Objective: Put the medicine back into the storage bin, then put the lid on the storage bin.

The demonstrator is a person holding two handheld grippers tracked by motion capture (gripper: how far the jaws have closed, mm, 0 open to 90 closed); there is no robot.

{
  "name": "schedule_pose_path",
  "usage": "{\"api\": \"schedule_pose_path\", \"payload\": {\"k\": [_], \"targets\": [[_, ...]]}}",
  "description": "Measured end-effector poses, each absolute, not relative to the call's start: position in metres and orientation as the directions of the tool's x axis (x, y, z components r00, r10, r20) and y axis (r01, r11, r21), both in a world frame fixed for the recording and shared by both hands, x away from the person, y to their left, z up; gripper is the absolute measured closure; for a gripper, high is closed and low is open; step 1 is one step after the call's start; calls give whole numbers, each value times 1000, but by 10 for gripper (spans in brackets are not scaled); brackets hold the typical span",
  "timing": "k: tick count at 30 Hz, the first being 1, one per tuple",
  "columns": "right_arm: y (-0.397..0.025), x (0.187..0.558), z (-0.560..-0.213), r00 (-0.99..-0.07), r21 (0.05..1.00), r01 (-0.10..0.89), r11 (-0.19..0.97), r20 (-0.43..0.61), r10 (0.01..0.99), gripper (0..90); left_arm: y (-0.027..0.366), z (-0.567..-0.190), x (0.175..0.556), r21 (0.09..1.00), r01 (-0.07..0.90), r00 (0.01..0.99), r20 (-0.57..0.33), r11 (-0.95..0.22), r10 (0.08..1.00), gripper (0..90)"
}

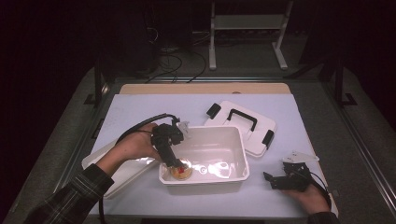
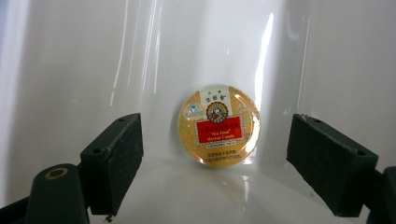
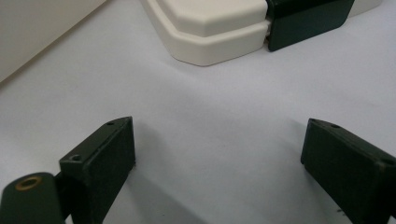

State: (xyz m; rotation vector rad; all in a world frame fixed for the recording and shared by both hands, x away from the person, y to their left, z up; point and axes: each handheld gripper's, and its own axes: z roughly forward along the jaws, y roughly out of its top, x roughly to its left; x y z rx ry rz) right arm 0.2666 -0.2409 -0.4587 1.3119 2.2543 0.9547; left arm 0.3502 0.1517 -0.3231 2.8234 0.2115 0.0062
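Left tool (image 1: 180, 168) reaches into the white bin (image 1: 233, 135), jaws spread wide, empty, above a round candy tin (image 2: 218, 125) in the bin's near-left corner. Right tool (image 1: 275, 179), also spread empty, rests near the desk's (image 1: 140, 105) front-right edge beside the bin lid (image 1: 259, 123)

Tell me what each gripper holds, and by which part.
Nothing. The left gripper is open over the round tin in the white bin; the right gripper is open over the table.
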Motion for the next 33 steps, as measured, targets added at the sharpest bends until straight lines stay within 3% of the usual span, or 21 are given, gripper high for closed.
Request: {"api": "schedule_pose_path", "payload": {"k": [15,33], "targets": [[-241,267,-459,-503,707,619,341,24,864,93,195,-289,345,405,216,972,1,-888,237,186],[-241,267,-459,-503,707,619,342,23,864,94,268,-291,342,415,369,910,23,-832,414,187]]}}
